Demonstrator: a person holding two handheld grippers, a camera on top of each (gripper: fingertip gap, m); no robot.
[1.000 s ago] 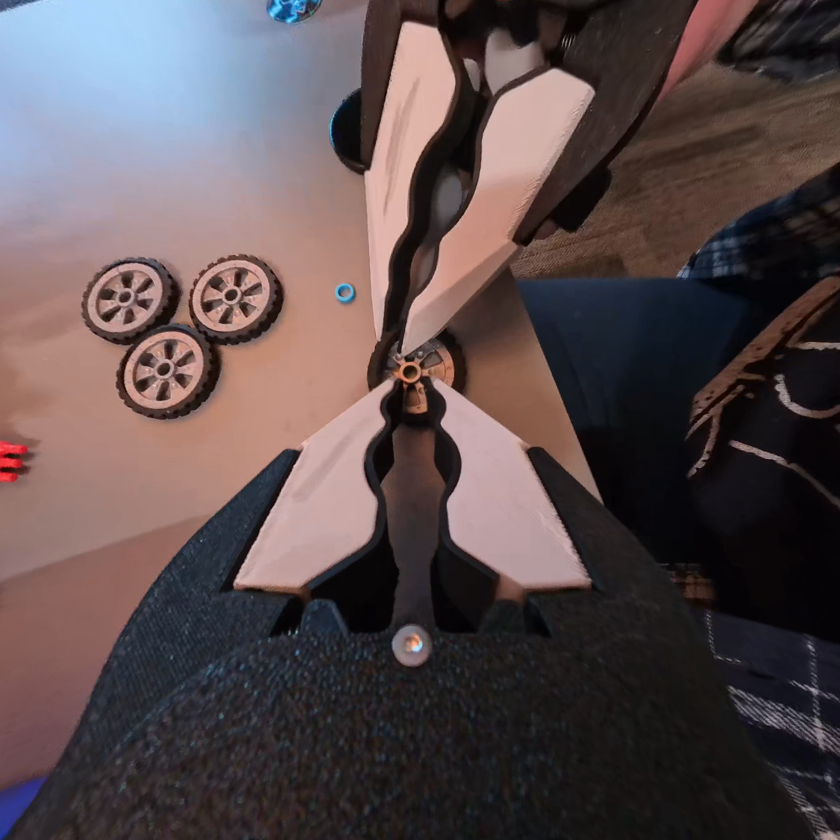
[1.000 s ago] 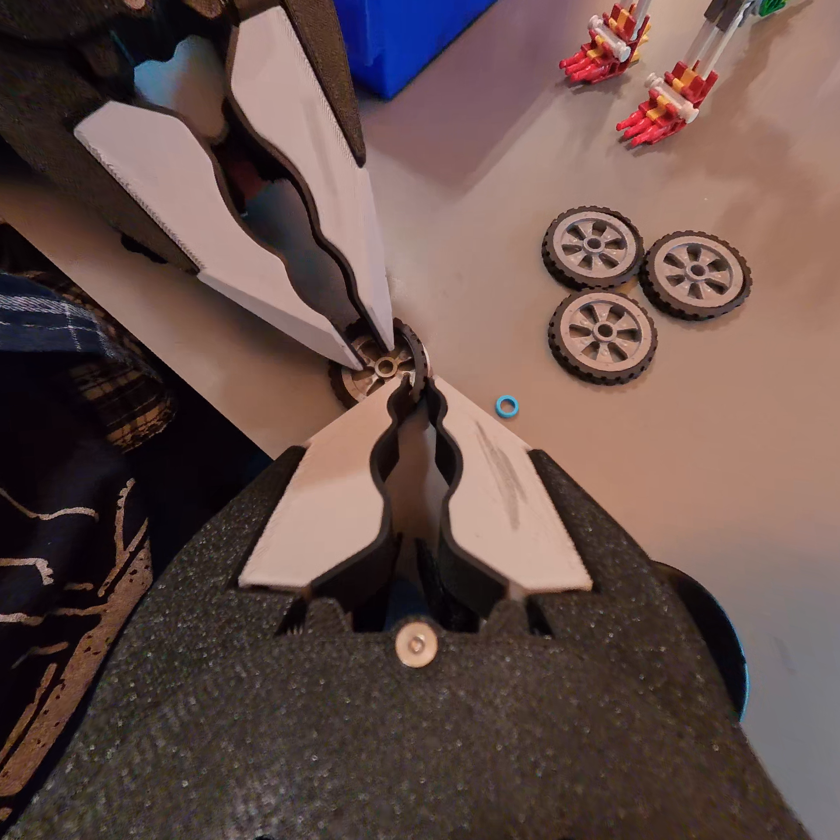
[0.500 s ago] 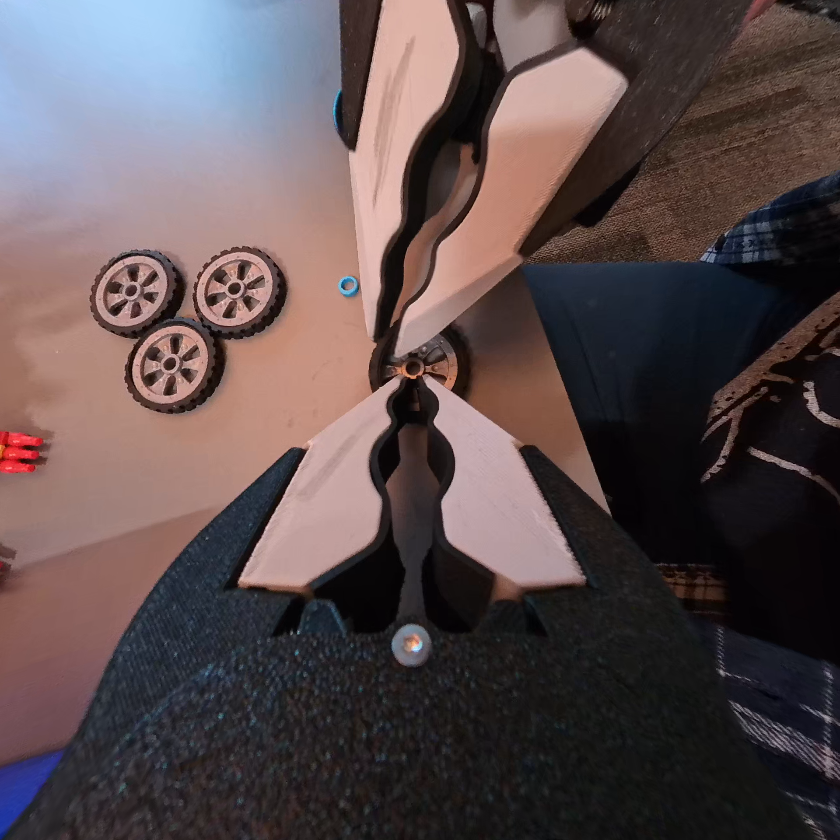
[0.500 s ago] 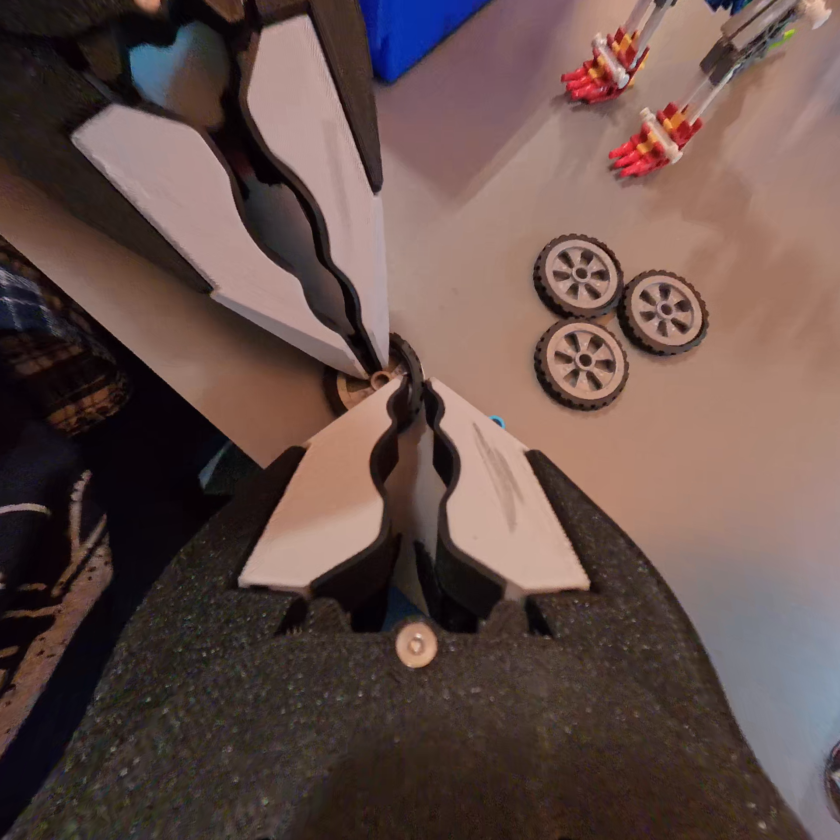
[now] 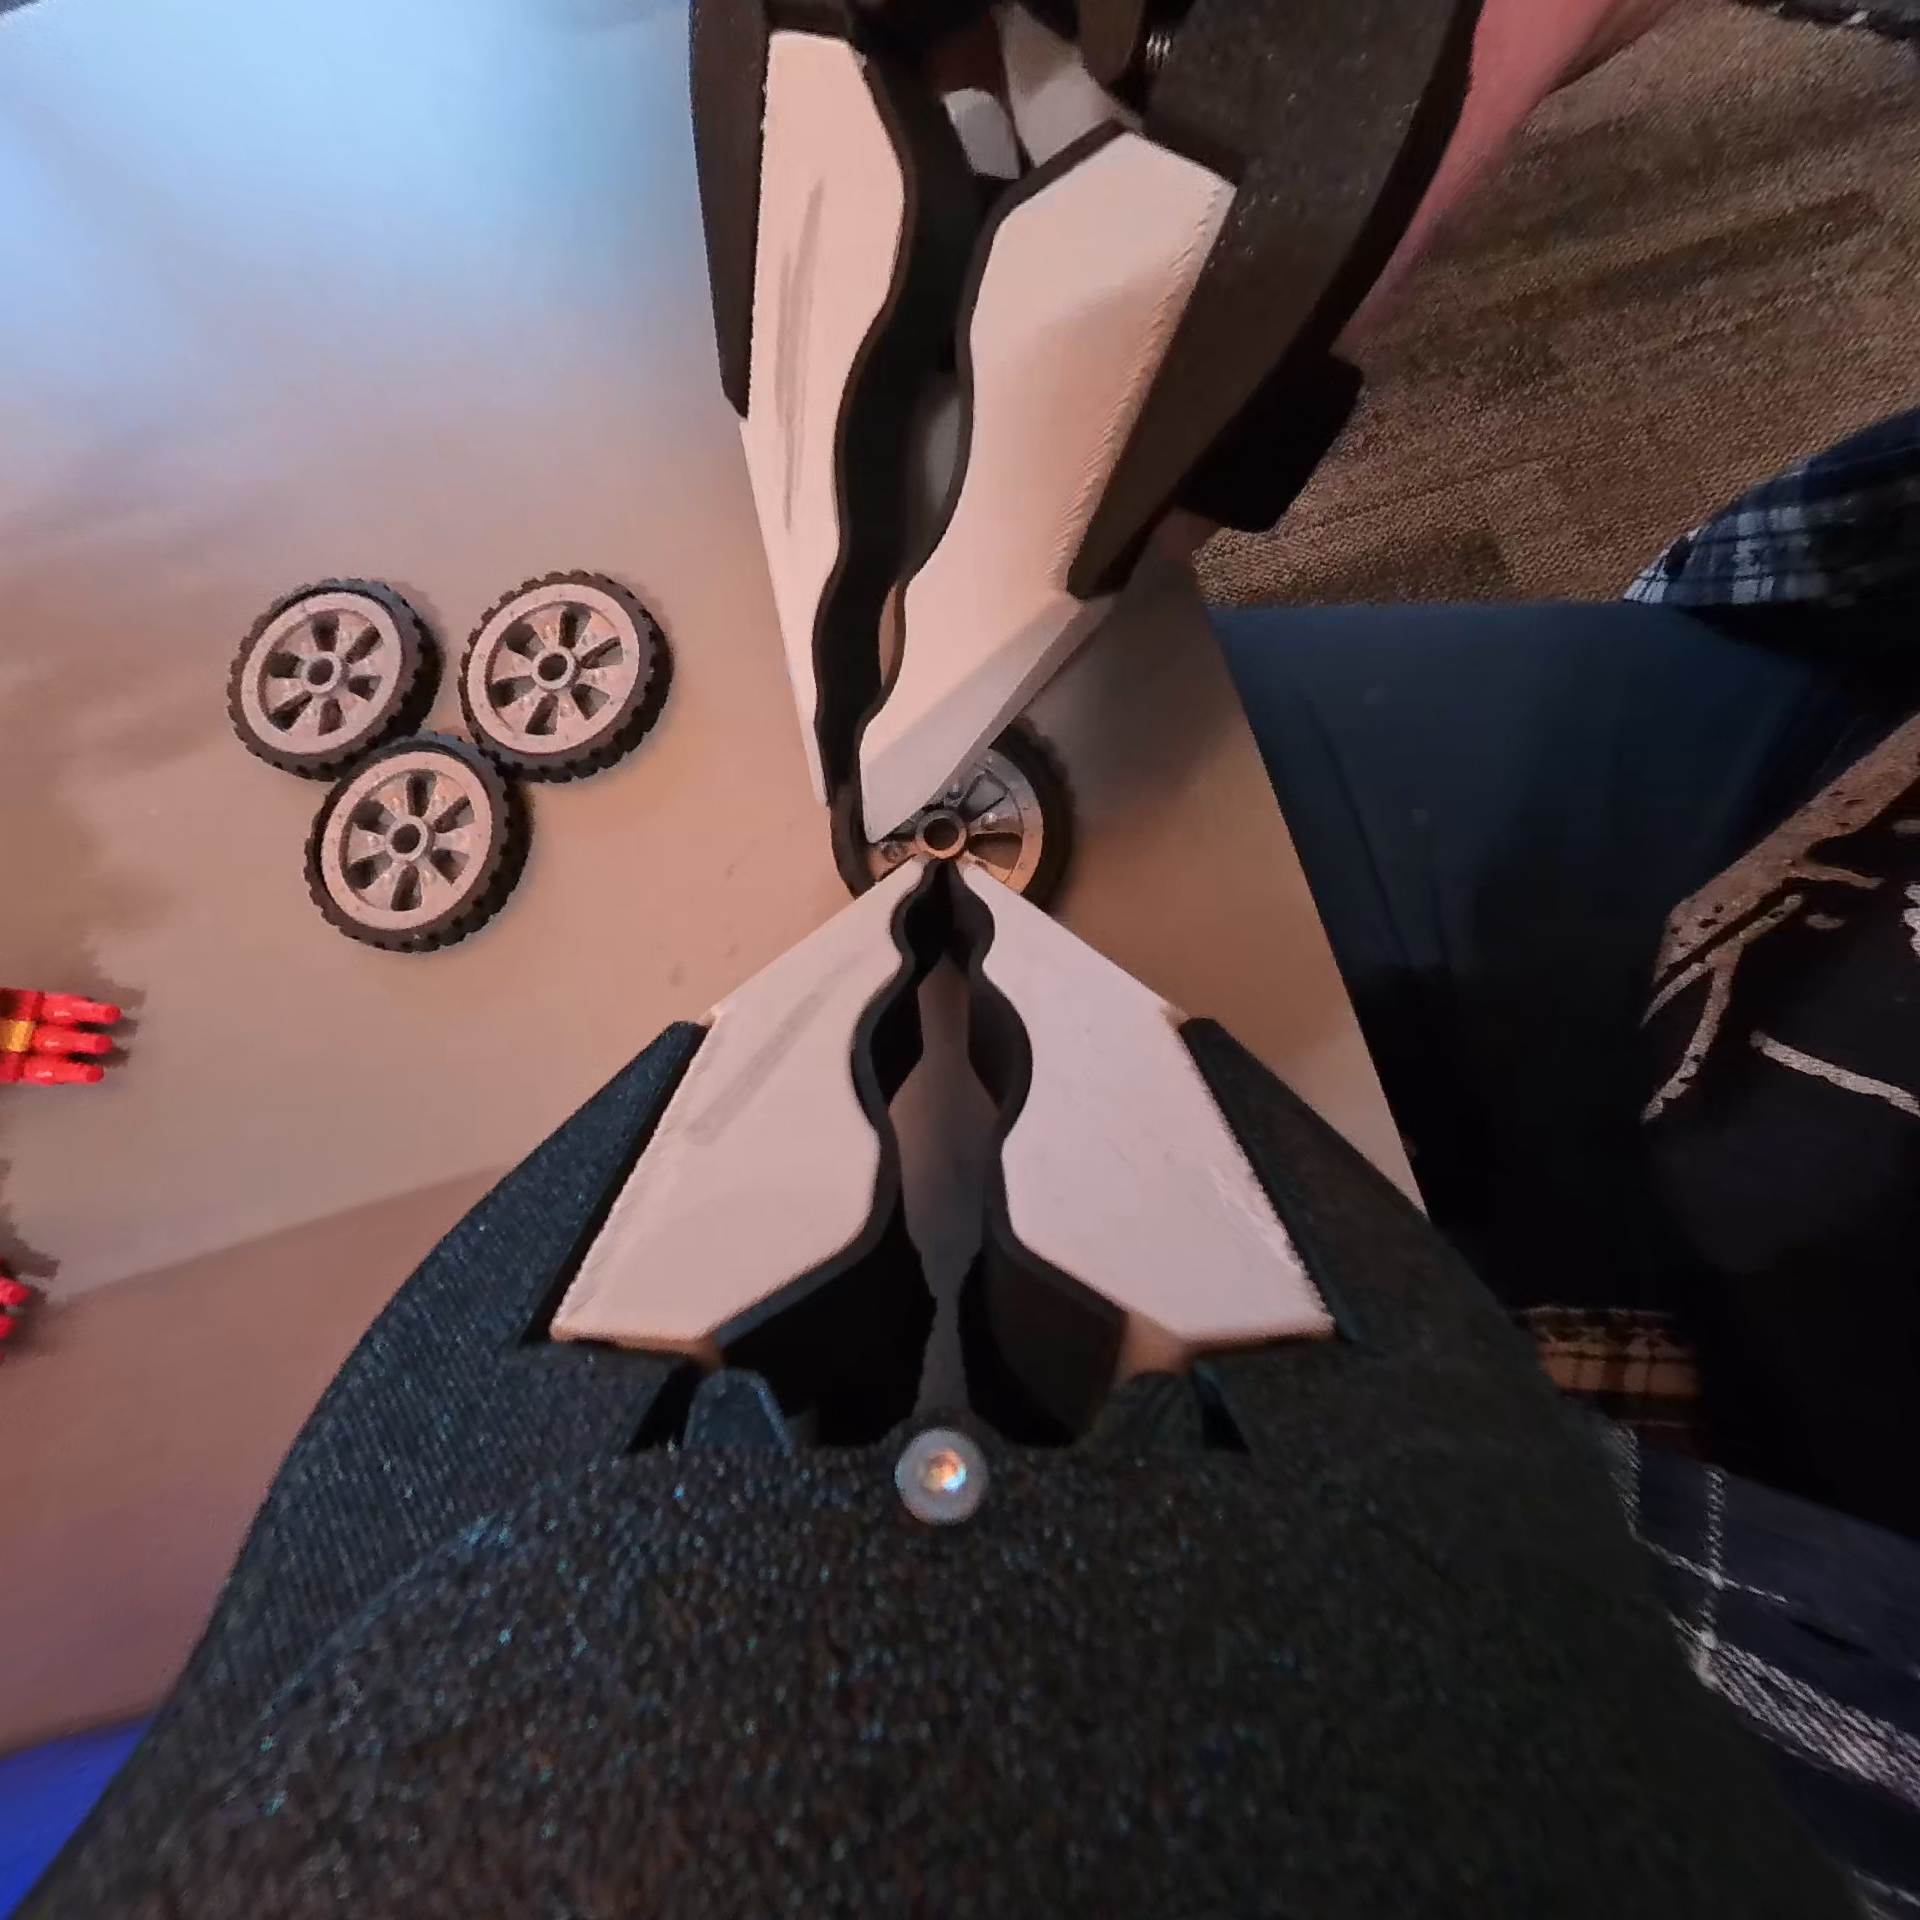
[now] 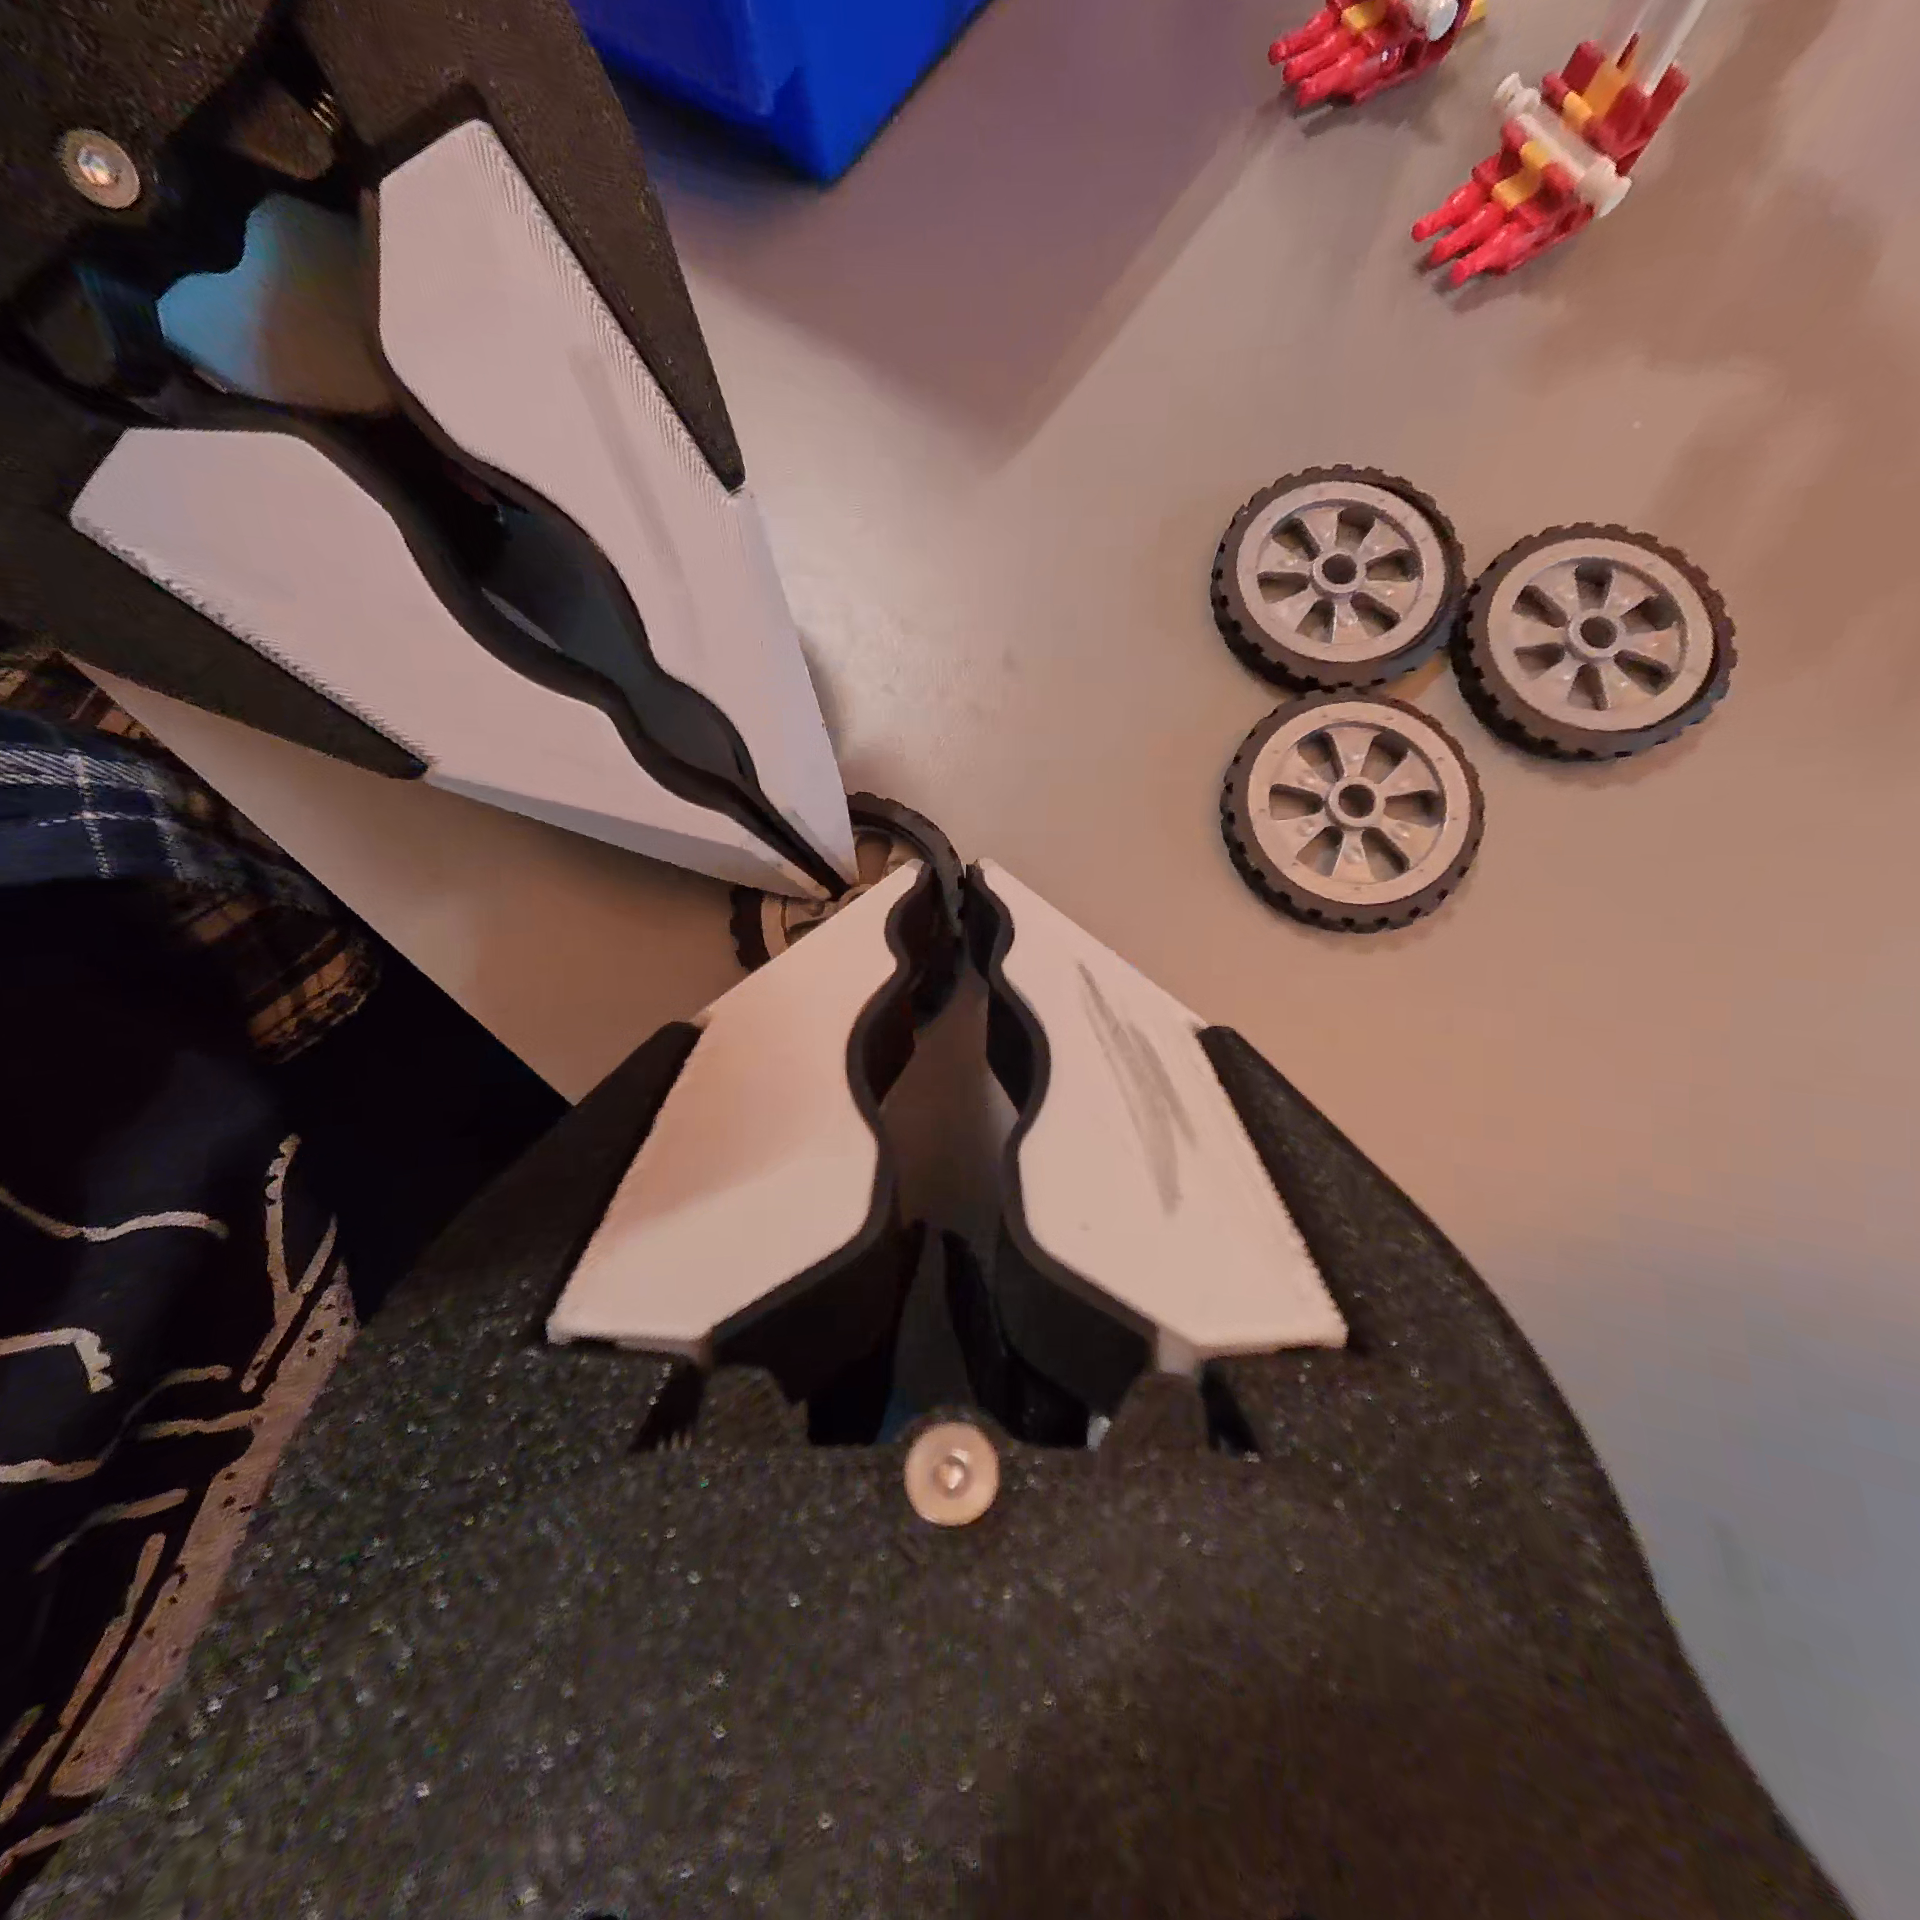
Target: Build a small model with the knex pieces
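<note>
At the lower middle of the left wrist view, the left hand-held gripper [image 5: 948,883] is seen with its fingers drawn almost together, the tips touching the lower edge of a grey-spoked wheel [image 5: 997,821] with a black tyre. Whether anything is pinched between them cannot be told. The wheel is turned face-on to this camera, so its axle line points toward the lens, and it is placed at the near edge of the surface [image 5: 520,312]. From the top of the frame the right hand-held gripper [image 5: 857,821] is lowered onto the wheel's left side. Three loose wheels [image 5: 364,862] are laid flat and touching at centre left, with red toy pieces [image 5: 57,1039] at the left edge.

At the centre of the right wrist view, the right hand-held gripper [image 6: 948,883] is closed narrowly on the wheel's tyre [image 6: 940,847], which is seen edge-on between the tips. The left hand-held gripper [image 6: 831,883] is angled in from the upper left, its tips pressed together at the hub. A blue box [image 6: 790,73] is seen at the top.
</note>
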